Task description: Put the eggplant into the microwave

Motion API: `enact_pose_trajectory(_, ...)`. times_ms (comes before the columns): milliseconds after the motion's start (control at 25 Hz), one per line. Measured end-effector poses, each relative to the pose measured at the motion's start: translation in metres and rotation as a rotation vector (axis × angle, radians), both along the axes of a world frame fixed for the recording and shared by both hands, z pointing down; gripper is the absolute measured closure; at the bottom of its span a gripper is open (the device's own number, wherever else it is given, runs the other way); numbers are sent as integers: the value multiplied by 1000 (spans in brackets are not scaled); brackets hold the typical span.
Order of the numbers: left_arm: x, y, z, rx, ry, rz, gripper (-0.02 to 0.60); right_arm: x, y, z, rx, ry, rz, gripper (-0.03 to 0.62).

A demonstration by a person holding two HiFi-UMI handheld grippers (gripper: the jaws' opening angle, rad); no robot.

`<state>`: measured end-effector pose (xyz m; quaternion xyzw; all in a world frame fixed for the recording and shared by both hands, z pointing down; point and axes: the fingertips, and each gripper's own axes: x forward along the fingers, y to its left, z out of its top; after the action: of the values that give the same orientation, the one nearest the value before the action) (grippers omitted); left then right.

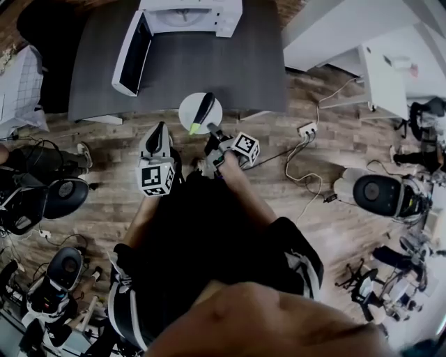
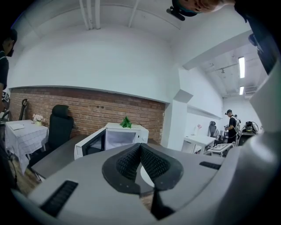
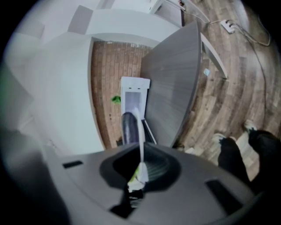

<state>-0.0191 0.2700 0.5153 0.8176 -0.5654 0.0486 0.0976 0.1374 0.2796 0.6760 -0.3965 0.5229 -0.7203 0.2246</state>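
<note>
On a white plate (image 1: 185,110) just ahead of us, the eggplant (image 1: 203,110) is lying with its green stem end pointing back toward our right tongs (image 1: 212,132). We are pinching the plate's near rim in those tongs, jaws pressing tight on it, and holding it at the near edge of the grey table (image 1: 230,70). Our left tongs (image 1: 160,129) are hanging just left of the plate, jaws pressed together on nothing. Farther back on the table, the microwave (image 1: 188,14) is standing with its door (image 1: 131,52) open.
</note>
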Motion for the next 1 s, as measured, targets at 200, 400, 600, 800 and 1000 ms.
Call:
enact_pose_trajectory(200, -4, -24, 0, 12, 11, 5, 546, -2, -10, 1, -6, 9, 7, 556)
enact_pose_trajectory(400, -11, -59, 5, 3, 13, 19, 546, -12, -38, 1, -16, 12, 18, 556)
enact_pose_trajectory(600, -22, -102, 2, 20, 19, 43, 546, -27, -73, -1, -11, 21, 25, 556)
enact_pose_trajectory(800, -29, -150, -1, 4, 23, 92, 546, -44, -113, -8, -11, 15, 54, 556)
enact_pose_trajectory(1000, -38, -186, -11, 10, 50, 151, 546, -60, -154, -17, 1, 14, 90, 556)
